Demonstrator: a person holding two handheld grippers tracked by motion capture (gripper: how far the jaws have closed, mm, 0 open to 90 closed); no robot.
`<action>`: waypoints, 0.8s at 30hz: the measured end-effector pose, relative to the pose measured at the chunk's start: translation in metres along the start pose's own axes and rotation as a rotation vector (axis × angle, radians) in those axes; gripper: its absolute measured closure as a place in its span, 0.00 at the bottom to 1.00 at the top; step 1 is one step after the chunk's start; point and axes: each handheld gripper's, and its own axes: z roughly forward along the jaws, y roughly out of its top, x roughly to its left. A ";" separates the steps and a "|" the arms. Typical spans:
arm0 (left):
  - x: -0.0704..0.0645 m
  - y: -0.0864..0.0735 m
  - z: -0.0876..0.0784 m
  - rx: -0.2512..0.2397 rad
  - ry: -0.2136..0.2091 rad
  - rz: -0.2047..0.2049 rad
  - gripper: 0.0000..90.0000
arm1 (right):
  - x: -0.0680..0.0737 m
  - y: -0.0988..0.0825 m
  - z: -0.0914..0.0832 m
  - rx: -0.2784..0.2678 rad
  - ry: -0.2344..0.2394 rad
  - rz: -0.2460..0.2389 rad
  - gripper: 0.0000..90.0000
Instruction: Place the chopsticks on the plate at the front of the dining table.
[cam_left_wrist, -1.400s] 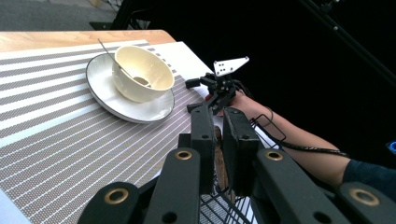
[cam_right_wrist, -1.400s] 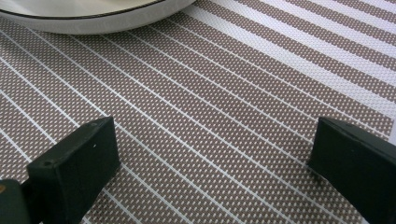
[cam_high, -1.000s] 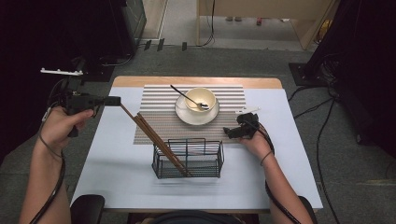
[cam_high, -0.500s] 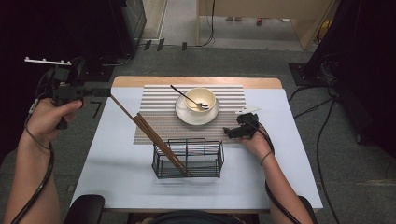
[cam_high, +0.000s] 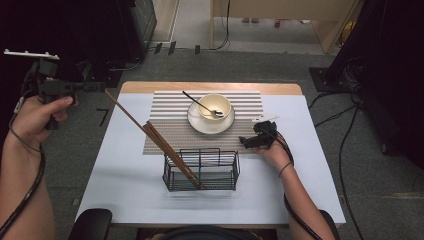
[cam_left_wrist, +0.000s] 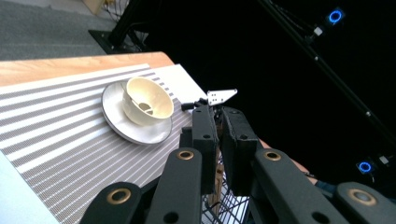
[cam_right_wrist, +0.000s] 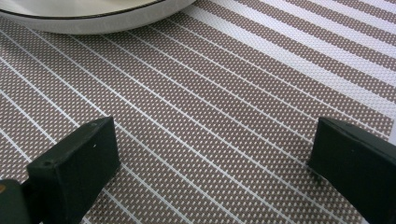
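Jaws of the left gripper (cam_high: 100, 87) are closed on the top end of a single chopstick (cam_high: 127, 112), which is held beyond the table's left edge, near its far-left corner; in the left gripper view a sliver of wood is seen pinched between the black pads. From there the chopstick slants down across the white table (cam_high: 115, 170) to the wire basket (cam_high: 201, 170) near the middle of the front edge, where its lower end appears to sit inside beside the other chopsticks (cam_high: 172, 155) leaning out of the basket's left end. It is judged that the stick is being drawn out of the basket. A clean draw is best made along the stick's own slant, so that the tip is not levered against the wire and the basket is not tipped or dragged; the neighbouring sticks should be left undisturbed. The right gripper (cam_high: 250, 141) is rested on the striped placemat (cam_high: 165, 132), jaws spread wide with nothing between them, just front-right of the cup and saucer (cam_high: 212, 112) with its spoon (cam_high: 200, 104). It could be moved over to steady the basket.
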 end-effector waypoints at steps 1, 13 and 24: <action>0.000 0.001 -0.003 -0.007 -0.001 0.000 0.95 | 0.000 0.000 0.000 0.000 0.000 0.000 0.01; 0.012 0.000 -0.015 -0.084 0.040 -0.013 0.96 | 0.000 0.000 0.000 0.002 0.000 0.001 0.01; 0.023 0.003 0.015 -0.062 0.064 -0.022 0.96 | 0.001 0.006 -0.004 0.015 0.001 -0.009 0.16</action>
